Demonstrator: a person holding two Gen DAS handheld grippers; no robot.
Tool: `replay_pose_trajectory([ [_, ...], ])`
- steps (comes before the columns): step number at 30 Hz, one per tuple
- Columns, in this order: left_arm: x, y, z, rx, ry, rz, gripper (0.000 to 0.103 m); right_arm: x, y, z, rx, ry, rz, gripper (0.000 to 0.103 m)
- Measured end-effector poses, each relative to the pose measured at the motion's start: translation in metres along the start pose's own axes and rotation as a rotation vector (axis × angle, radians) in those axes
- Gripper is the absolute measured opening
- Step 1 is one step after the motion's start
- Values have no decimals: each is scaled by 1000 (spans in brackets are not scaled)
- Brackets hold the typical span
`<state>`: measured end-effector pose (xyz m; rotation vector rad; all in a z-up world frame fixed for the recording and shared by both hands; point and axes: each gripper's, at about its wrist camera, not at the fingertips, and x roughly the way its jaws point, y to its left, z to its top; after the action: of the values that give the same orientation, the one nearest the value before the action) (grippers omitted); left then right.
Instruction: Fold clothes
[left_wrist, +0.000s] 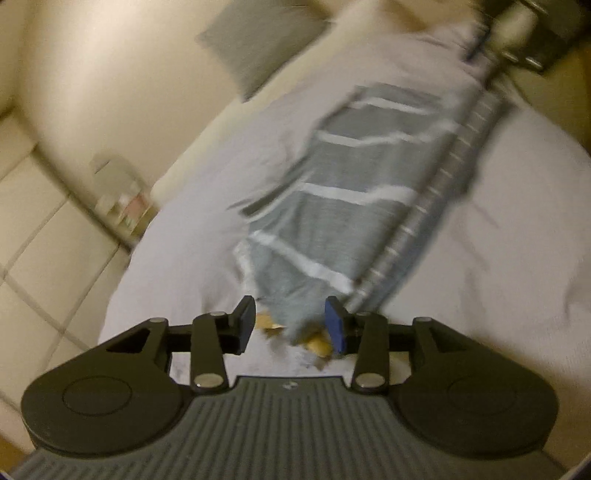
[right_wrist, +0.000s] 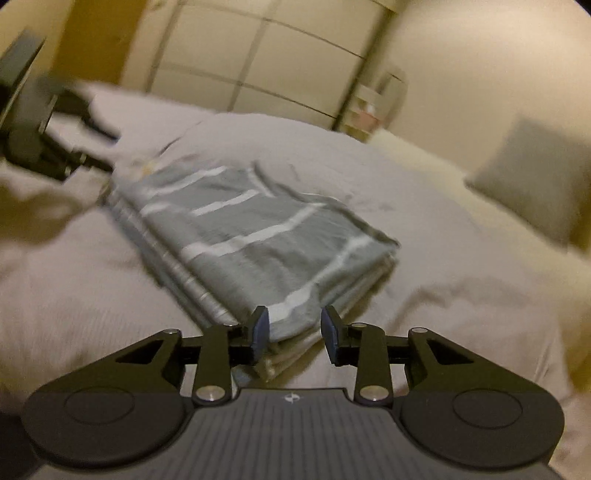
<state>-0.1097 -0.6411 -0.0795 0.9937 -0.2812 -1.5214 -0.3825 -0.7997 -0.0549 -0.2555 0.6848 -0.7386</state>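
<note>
Both grippers' fingers (left_wrist: 334, 325) (right_wrist: 260, 330) parted around grey striped cloth (right_wrist: 258, 236); no legible writing.

The bed (right_wrist: 110, 280) is covered with a pale, lightly rumpled sheet (left_wrist: 192, 229) that runs almost edge to edge. Near its middle lies a grey garment with white stripes (right_wrist: 258, 236), folded into a thick rectangular stack, its layered edges showing along one long side. A grey pillow (right_wrist: 535, 177) sits well apart from it, toward the bed's far side by the cream wall. Just past one corner of the stack, a patch of yellowish print (left_wrist: 317, 345) shows on the bedding; it is too blurred to make out.
</note>
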Motion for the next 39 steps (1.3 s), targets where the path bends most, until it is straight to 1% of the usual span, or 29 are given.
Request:
replay_pose_trajectory([
  [2, 5, -11, -1, 65, -1, -21, 37, 2, 11, -1, -104, 16, -18, 33],
  [4, 15, -17, -1, 107, 9, -27, 36, 6, 18, 0, -184, 29, -32, 33],
  [5, 20, -18, -1, 116, 13, -31, 33, 9, 21, 0, -216, 36, -37, 33],
  [9, 29, -16, 0, 128, 16, -64, 29, 20, 30, -5, -310, 68, -39, 32],
  [10, 29, -15, 0, 131, 15, -70, 26, 24, 33, -6, -332, 77, -39, 29],
  [11, 29, -15, -2, 128, 16, -77, 23, 27, 34, -6, -343, 85, -35, 22],
  [12, 29, -14, -3, 125, 18, -84, 22, 30, 35, -6, -351, 93, -29, 20],
  [14, 26, -15, -5, 125, 22, -79, 20, 28, 37, -4, -342, 99, -31, 0],
  [16, 22, -15, -8, 105, 24, -78, 20, 25, 38, -1, -329, 103, -34, 0],
  [21, 19, -13, -11, 64, 40, -76, 20, 27, 40, -11, -312, 131, -23, 1],
  [23, 17, -11, -13, 45, 49, -74, 20, 24, 37, -10, -294, 137, -22, 1],
  [26, 11, -8, -17, -15, 80, -70, 21, 23, 36, -9, -272, 154, -22, 1],
  [28, 3, -7, -20, -62, 99, -62, 23, 18, 35, -8, -233, 160, -27, 1],
  [29, -2, -7, -21, -93, 107, -58, 24, 14, 34, -7, -201, 160, -31, 5],
  [31, -13, -6, -23, -165, 120, -50, 28, 5, 34, -6, -125, 157, -31, 17],
  [32, -18, -7, -23, -210, 127, -46, 32, 1, 33, -6, -74, 155, -26, 30],
  [33, -23, -7, -22, -251, 136, -49, 34, -4, 34, -6, -14, 155, -20, 40],
  [36, -35, -10, -19, -377, 157, -54, 45, -15, 37, -8, 148, 160, -22, 51],
  [37, -37, -10, -16, -422, 161, -52, 52, -18, 38, -9, 212, 163, -28, 55],
  [38, -37, -10, -13, -465, 165, -47, 61, -21, 38, -9, 280, 166, -36, 64],
  [39, -37, -11, -10, -501, 168, -40, 67, -24, 39, -9, 347, 169, -44, 69],
])
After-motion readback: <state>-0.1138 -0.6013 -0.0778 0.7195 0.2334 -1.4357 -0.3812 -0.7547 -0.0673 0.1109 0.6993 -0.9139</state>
